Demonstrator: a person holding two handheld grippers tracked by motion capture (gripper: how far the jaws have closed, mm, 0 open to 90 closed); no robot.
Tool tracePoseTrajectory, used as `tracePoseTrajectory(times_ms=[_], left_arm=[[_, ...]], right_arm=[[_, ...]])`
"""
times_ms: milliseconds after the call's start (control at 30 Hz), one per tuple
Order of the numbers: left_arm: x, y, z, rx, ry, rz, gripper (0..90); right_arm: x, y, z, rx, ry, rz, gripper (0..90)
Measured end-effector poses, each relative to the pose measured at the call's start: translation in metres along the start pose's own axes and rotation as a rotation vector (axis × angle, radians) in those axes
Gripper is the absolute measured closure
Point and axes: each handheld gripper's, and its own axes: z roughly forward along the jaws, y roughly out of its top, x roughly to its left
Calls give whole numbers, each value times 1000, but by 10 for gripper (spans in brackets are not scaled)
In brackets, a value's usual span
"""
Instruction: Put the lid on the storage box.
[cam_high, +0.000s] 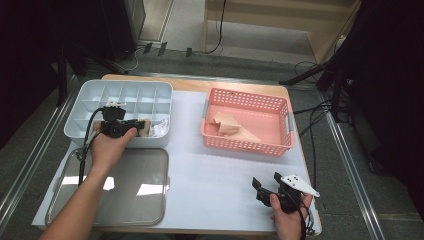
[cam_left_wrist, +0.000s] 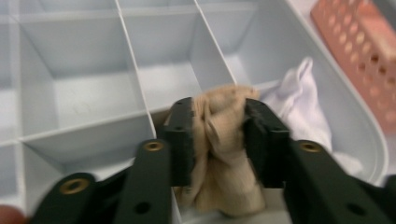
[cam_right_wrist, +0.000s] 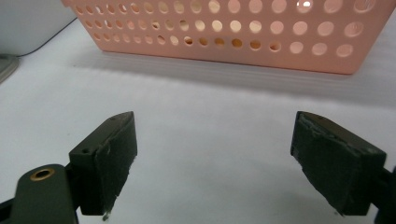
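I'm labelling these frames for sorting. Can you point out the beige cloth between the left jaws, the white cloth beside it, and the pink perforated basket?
Beige crumpled cloth (cam_left_wrist: 222, 140), left gripper view, on its bunched middle.
White crumpled cloth (cam_left_wrist: 299, 100), left gripper view, on its upper fold.
Pink perforated plastic basket (cam_high: 247, 144), high view, on its near wall.

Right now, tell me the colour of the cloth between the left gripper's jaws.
Tan cloth, clearest in the left gripper view.

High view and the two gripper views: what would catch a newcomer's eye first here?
The left gripper stands out, its jaws pinching a crumpled beige cloth over a front compartment of the grey divided tray, next to a white cloth. To the right sits the pink basket with more beige cloth inside. The right gripper rests open on the white table cover, near the front edge.
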Motion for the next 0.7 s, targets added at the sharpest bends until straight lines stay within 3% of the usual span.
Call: tracePoseTrajectory(times_ms=[100,233,400,533,700], left_arm=[[0,2,0,-31,13,-19,591],[1,2,10,21,-15,-34,766],[2,2,15,68,-5,-37,848],[0,5,19,114,-1,-11,849],[1,5,19,107,-19,-1,835]], right_arm=[[0,0,1,-1,0,-2,152],[1,0,1,0,2,-4,153],[1,0,1,1,-1,-5,152],[1,0,1,2,0,-3,153],[0,0,1,4,-2,2,153]])
